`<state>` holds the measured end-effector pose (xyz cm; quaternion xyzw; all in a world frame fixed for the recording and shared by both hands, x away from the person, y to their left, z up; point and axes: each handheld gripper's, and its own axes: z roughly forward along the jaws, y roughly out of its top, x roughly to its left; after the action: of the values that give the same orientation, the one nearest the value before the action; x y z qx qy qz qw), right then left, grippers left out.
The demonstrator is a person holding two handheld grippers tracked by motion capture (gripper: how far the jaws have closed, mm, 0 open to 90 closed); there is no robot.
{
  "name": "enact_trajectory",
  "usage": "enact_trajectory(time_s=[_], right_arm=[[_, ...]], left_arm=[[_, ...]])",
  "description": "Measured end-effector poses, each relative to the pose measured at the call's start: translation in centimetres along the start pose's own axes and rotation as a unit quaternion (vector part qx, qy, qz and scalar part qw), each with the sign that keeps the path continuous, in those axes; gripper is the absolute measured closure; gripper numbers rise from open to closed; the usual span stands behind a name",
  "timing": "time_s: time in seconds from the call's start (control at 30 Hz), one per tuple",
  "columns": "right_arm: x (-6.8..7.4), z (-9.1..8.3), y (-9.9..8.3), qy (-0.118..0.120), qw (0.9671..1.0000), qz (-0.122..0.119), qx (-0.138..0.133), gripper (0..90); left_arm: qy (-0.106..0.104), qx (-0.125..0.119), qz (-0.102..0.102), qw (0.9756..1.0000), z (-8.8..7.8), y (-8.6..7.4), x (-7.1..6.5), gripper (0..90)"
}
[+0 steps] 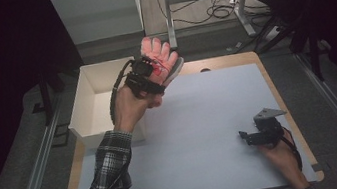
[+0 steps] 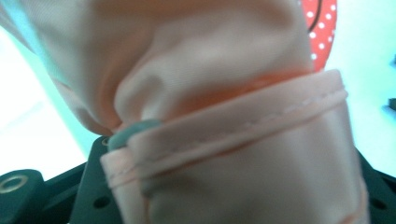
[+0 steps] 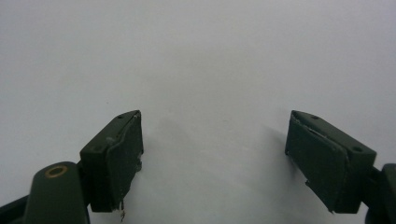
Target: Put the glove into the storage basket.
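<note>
The left gripper (image 1: pixel 150 72), raised in the upper middle of the high view, has its jaws clamped nearly together on a pink glove (image 1: pixel 158 53), whose hemmed cuff (image 2: pixel 243 126) presses close against the lens in the left gripper view. Just left of it stands a white box (image 1: pixel 94 103), at the table's (image 1: pixel 200 120) left edge. The right gripper (image 1: pixel 251 137) rests lower right, jaws wide apart and empty over bare tabletop, near the right edge.
</note>
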<state>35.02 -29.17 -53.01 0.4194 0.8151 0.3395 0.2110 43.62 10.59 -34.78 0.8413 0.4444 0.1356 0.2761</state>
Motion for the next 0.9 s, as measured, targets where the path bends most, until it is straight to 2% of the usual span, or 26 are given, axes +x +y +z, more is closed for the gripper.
enact_trajectory(time_s=[0.33, 0.63, 0.9], right_arm=[[0.0, 0.0, 0.0, 0.000, 1.0000, -0.001, 0.000, 19.5], [0.0, 0.0, 0.0, 0.000, 1.0000, -0.001, 0.000, 19.5], [0.0, 0.0, 0.0, -0.001, 1.0000, 0.000, 0.000, 19.5]], left_arm=[[0.037, -0.008, -0.042, 0.9984, -1.7, -1.1, 3.5, 45.2], [0.072, -0.008, -0.084, 0.9939, -2.1, -3.1, 6.9, 44.5], [0.088, -0.011, -0.116, 0.9893, -1.9, -5.2, 9.3, 44.6]])
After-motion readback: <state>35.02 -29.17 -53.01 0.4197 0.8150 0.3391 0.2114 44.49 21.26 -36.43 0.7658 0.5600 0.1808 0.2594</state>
